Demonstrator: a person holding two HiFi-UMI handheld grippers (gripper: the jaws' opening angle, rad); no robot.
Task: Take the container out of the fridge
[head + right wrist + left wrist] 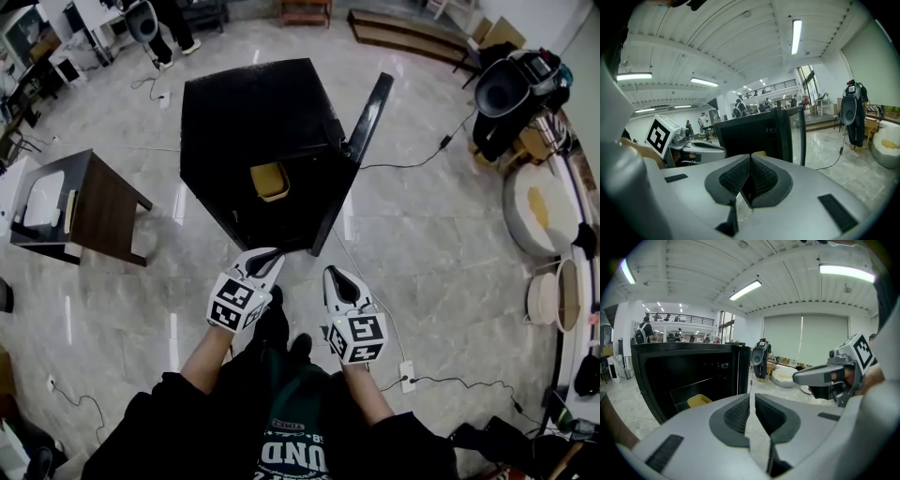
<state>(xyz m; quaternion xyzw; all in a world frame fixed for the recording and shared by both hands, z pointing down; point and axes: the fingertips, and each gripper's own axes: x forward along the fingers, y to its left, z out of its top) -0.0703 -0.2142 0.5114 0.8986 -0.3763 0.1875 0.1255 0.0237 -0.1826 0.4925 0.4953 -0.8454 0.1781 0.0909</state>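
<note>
- My left gripper (265, 259) was held low in front of me, with its jaws closed and nothing between them.
- My right gripper (337, 276) was just beside it, level with it. Its jaws were also pressed together and empty.
- Both grippers pointed at the fridge (253, 112), a black box standing on the floor ahead of me. Neither one touched it.
- The fridge door (367, 117) already stood swung out on my right, so the opening was free.
- The container (270, 181), a small yellow tub, sat on a shelf inside the fridge, close to the front edge. It was well apart from both grippers.
- I judged the step in hand to be the approach. The door was dealt with, but the reach in had not yet begun and nothing had been grasped.
- The next move, as I saw it, called for opening one pair of jaws wide enough for the tub's rim or side. I would then carry them in through the opening at shelf height.
- I would need to close on the tub without knocking the shelf or the fridge wall, then draw it straight out.
</note>
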